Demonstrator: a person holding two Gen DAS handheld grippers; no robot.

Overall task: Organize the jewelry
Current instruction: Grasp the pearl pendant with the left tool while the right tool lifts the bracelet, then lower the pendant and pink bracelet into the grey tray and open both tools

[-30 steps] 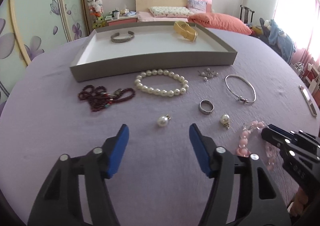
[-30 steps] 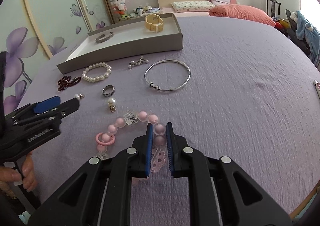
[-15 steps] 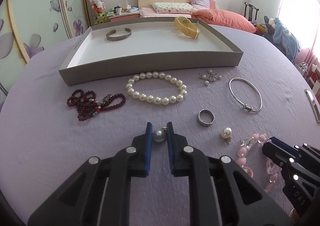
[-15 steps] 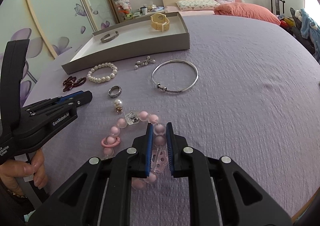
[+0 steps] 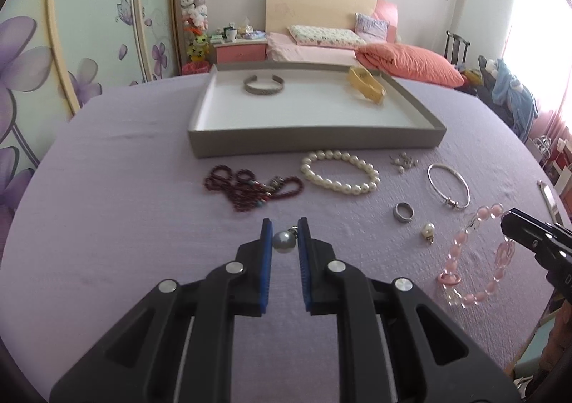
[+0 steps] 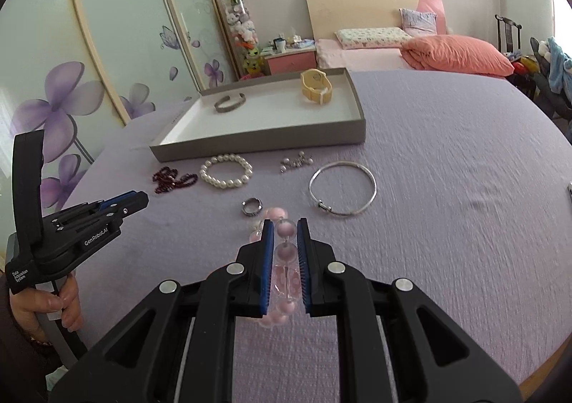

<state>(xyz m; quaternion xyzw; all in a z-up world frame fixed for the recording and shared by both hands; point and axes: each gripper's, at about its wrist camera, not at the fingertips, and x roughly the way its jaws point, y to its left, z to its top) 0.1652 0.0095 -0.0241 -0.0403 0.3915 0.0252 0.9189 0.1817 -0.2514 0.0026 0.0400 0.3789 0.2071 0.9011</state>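
Item 1. Left gripper (image 5: 284, 241): fingers closed down to the width of a single pearl pendant (image 5: 284, 241), which sits pinched between the blue pads, its small metal loop toward the right pad. It appears lifted clear of the purple cloth (image 5: 125, 224), presumably for carriage to the tray.

Item 2. Right gripper (image 6: 285, 242): fingers drawn nearly together on a pink bead bracelet (image 6: 284, 253). Several beads lie between the pads; in the left view the rest of the strand hangs in a loop from the gripper's tip, so the grip is on one section only and the loop may swing.

Item 3. Grey tray (image 5: 314, 144), white inside, at the far middle of the cloth. Holds a silver cuff (image 5: 264, 85) at its far left and a yellow watch (image 5: 368, 88) at its far right; the middle floor is bare, a likely spot for both held pieces.

Item 4. Loose on the cloth, just near the tray's front wall, left to right: dark red bead string (image 5: 250, 187), white pearl bracelet (image 5: 339, 172), small cluster of studs (image 5: 404, 162), silver bangle (image 5: 448, 185). Nearer: a silver ring (image 5: 403, 212) and a second pearl pendant (image 5: 428, 231), lying close together.

Judgement: sorting is early; most pieces remain outside the tray.
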